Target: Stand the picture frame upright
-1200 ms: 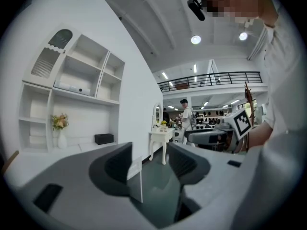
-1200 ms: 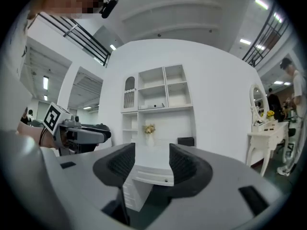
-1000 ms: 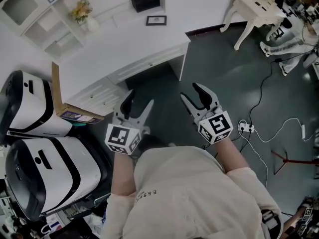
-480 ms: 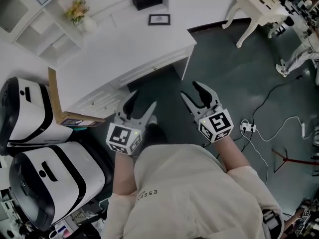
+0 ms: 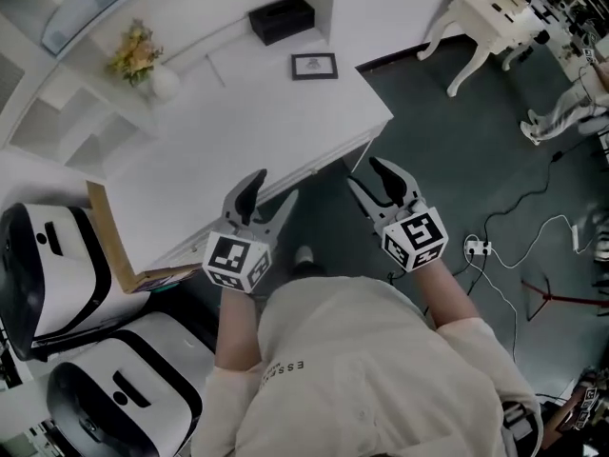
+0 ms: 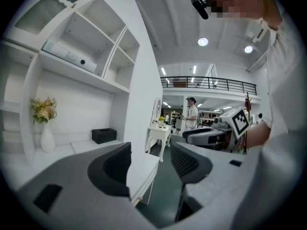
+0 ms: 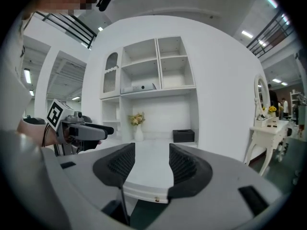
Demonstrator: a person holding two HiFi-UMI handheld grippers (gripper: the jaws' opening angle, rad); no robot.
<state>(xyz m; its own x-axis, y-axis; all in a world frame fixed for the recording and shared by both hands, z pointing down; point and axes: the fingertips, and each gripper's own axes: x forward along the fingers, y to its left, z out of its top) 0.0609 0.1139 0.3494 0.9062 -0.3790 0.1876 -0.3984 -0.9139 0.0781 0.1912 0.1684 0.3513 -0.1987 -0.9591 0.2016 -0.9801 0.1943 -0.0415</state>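
A small dark picture frame point(image 5: 315, 66) lies flat on the white desk point(image 5: 238, 131) near its far right corner, in front of a black box point(image 5: 282, 19). My left gripper point(image 5: 264, 195) hangs open at the desk's front edge, nothing between its jaws. My right gripper point(image 5: 373, 179) is open too, just off the desk's front right corner, well short of the frame. In the left gripper view the open left gripper point(image 6: 149, 163) looks past the desk's edge. In the right gripper view the open right gripper point(image 7: 151, 163) faces the desk; the frame is not discernible there.
A vase of flowers point(image 5: 143, 60) stands at the desk's back left, below white shelves point(image 7: 144, 66). White machines point(image 5: 57, 274) and an open cardboard box point(image 5: 119, 246) sit left of me. A white side table point(image 5: 495, 17) and floor cables point(image 5: 514, 246) lie to the right.
I have come closer to the desk: it and the picture frame have shifted toward me and both grippers now reach its front edge. Both stay open.
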